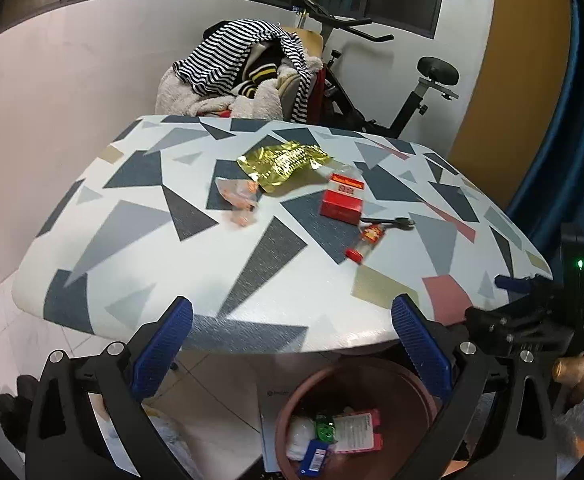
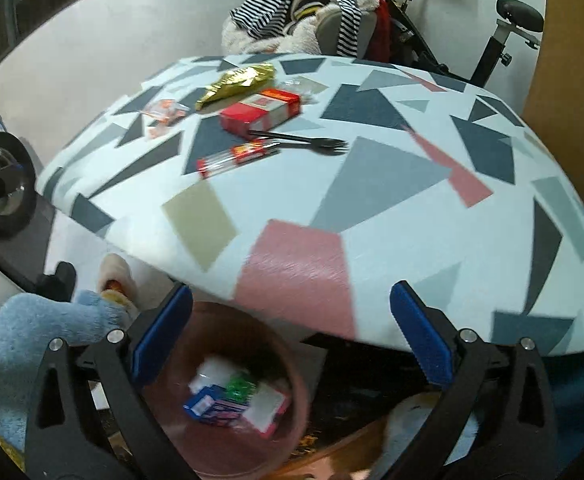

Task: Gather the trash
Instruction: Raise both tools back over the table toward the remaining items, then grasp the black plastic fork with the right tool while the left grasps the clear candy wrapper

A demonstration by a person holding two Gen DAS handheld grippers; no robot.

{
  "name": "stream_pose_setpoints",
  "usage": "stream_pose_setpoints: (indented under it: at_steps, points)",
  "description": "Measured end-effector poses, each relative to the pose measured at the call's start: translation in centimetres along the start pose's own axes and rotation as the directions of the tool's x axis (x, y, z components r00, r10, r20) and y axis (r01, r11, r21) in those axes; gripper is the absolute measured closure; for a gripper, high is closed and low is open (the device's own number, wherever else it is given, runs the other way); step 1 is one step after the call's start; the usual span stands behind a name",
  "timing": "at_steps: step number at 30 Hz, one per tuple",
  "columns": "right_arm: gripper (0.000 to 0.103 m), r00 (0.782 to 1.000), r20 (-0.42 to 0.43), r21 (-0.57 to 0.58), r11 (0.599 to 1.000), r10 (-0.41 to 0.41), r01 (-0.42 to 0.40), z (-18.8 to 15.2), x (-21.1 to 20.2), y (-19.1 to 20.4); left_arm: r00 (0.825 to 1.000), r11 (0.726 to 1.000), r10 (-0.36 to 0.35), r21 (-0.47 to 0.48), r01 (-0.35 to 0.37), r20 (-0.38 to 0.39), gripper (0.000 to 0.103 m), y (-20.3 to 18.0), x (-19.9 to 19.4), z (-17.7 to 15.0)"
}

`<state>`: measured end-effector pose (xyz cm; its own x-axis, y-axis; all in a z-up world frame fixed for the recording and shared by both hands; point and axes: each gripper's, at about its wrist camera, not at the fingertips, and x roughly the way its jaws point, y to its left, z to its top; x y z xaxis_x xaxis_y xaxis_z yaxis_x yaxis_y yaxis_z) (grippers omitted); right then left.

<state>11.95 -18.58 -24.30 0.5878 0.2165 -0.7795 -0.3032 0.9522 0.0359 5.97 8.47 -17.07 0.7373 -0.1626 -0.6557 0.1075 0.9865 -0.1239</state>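
On the round table with a white top printed in grey, navy and pink triangles (image 1: 140,240), the trash lies toward the far side: leftmost a crumpled clear wrapper with orange print (image 1: 239,199), just right and farther back a creased gold foil packet (image 1: 282,162), then a red cardboard box (image 1: 342,200) near the middle, and nearer right of it a small clear tube with red caps and label (image 1: 366,242) beside a black plastic fork (image 1: 392,223). Below the table's near edge stands a round reddish-brown bin (image 1: 292,404) on the floor, already holding a white wad, a green piece, a blue packet and a pink-edged card. The left gripper (image 1: 292,344) hangs over the bin's mouth, blue pads spread wide, nothing between them. The right gripper (image 2: 292,332) is likewise released and empty, above the same bin.
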Motion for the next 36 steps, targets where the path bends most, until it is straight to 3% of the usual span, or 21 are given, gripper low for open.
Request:
stream_pose_setpoints:
  at_steps: [13, 15, 21, 25, 31, 33, 36]
  points:
    - [0.008, 1.0, 0.015, -0.098, 0.995, -0.001, 0.003, 5.3, 2.2, -3.5, 1.0, 1.0, 0.027, 0.01, -0.027, -0.014, 0.006, 2.0, 1.9, 2.4]
    - [0.017, 1.0, 0.009, -0.134, 0.991, 0.001, 0.0, 6.1, 2.7, -3.5, 0.999, 0.999, 0.035, 0.002, -0.035, -0.022, 0.006, 2.5, 2.4, 2.8]
    - [0.03, 1.0, 0.003, -0.263, 0.965, 0.011, -0.009, 8.5, 4.8, -3.2, 0.997, 0.997, 0.06, -0.04, -0.061, -0.042, 0.006, 4.3, 3.9, 3.6]
    - [0.031, 0.999, -0.012, -0.327, 0.944, 0.034, -0.036, 10.1, 6.5, -2.8, 0.997, 0.996, 0.056, -0.072, -0.06, -0.053, 0.006, 5.3, 5.1, 4.0]
    - [0.045, 0.994, -0.078, -0.449, 0.888, 0.073, -0.101, 12.2, 9.7, -1.0, 0.997, 0.994, 0.039, -0.097, -0.046, -0.072, 0.006, 6.1, 7.0, 4.3]
    - [0.058, 0.99, -0.105, -0.469, 0.873, 0.096, -0.134, 12.7, 10.5, -0.5, 0.997, 0.994, 0.031, -0.101, -0.039, -0.077, 0.012, 6.1, 7.6, 4.4]
    - [0.061, 0.981, -0.154, -0.512, 0.84, 0.115, -0.178, 13.0, 11.6, 0.7, 0.996, 0.993, 0.013, -0.114, -0.023, -0.085, 0.013, 6.1, 8.3, 4.5]
